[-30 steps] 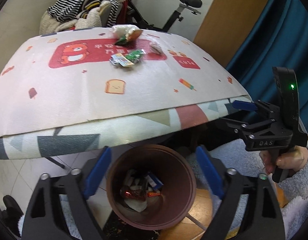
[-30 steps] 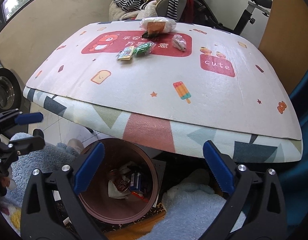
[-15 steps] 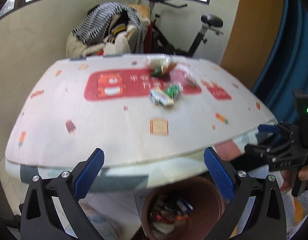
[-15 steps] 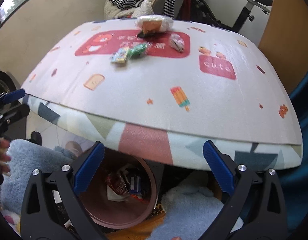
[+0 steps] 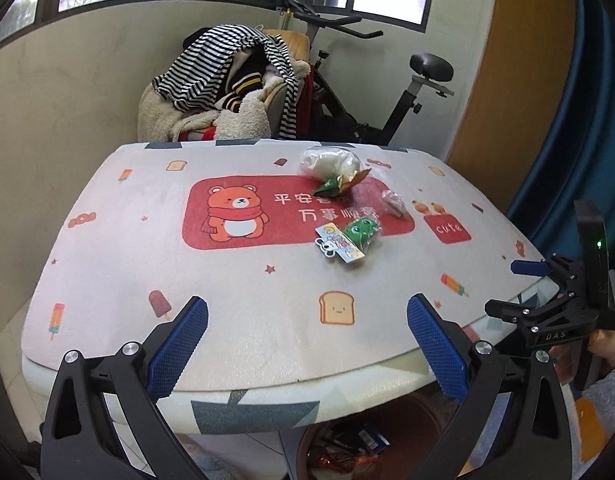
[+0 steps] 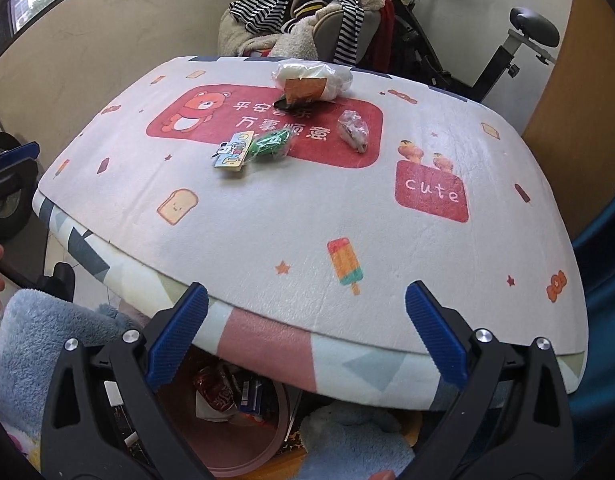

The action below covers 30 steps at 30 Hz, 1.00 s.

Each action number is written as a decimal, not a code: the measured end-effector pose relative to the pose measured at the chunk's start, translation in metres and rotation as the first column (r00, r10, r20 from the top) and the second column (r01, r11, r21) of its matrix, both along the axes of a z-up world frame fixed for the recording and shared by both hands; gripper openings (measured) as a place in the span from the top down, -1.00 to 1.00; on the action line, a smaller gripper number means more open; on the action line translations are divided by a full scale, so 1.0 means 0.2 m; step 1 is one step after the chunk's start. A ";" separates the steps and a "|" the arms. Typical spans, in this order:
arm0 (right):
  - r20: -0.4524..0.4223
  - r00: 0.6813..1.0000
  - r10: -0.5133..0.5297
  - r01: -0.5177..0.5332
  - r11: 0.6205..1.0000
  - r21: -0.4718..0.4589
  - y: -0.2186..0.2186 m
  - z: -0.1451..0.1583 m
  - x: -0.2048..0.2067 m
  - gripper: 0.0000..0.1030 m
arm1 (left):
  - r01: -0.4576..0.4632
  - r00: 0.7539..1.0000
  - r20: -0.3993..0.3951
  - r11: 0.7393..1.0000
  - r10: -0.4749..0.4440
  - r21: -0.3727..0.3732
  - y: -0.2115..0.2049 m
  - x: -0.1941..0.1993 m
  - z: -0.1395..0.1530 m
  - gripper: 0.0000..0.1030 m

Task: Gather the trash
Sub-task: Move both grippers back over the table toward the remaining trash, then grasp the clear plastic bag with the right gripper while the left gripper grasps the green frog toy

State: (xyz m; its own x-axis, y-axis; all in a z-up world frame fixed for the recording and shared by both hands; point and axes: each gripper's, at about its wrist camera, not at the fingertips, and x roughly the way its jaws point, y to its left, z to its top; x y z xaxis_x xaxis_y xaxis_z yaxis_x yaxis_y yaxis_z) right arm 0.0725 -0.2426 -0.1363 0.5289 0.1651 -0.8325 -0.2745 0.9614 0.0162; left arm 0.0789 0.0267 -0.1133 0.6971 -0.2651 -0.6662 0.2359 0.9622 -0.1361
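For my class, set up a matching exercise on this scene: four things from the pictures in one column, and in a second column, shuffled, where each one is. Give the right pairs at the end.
Things
1. green wrapper
2. brown bin
3. striped top
4. white bag

Places
A. draped over the chair behind the table
B. on the floor under the table's near edge, wrappers inside
C. at the far end of the red bear panel, an orange packet against it
D. mid-mat, beside the flat cartoon packet

Pairs: 1-D, 2-B, 3-A, 4-C
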 end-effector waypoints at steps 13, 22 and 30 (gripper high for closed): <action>-0.022 0.995 -0.097 0.096 0.995 -0.023 -0.10 -0.07 0.28 -0.89 | -0.038 0.997 -0.064 0.999 0.040 0.023 0.03 0.23 -0.11 -0.89; 0.001 0.990 -0.139 0.138 0.990 0.039 -0.24 -0.11 0.55 -0.82 | -0.044 0.993 -0.109 0.998 0.048 0.032 0.02 0.38 -0.19 -0.89; 0.046 0.993 -0.111 0.108 0.992 0.061 -0.23 -0.15 0.82 -0.54 | -0.040 0.991 -0.130 0.999 0.040 0.003 0.01 0.47 -0.25 -0.89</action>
State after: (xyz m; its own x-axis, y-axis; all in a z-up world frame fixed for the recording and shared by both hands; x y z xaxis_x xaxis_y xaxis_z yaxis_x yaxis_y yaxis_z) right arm 0.2360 -0.2878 -0.1660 0.5866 0.1514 -0.7956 -0.1694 0.9836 0.0623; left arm 0.1727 0.0287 -0.1633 0.6143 -0.2390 -0.7520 0.1778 0.9704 -0.1632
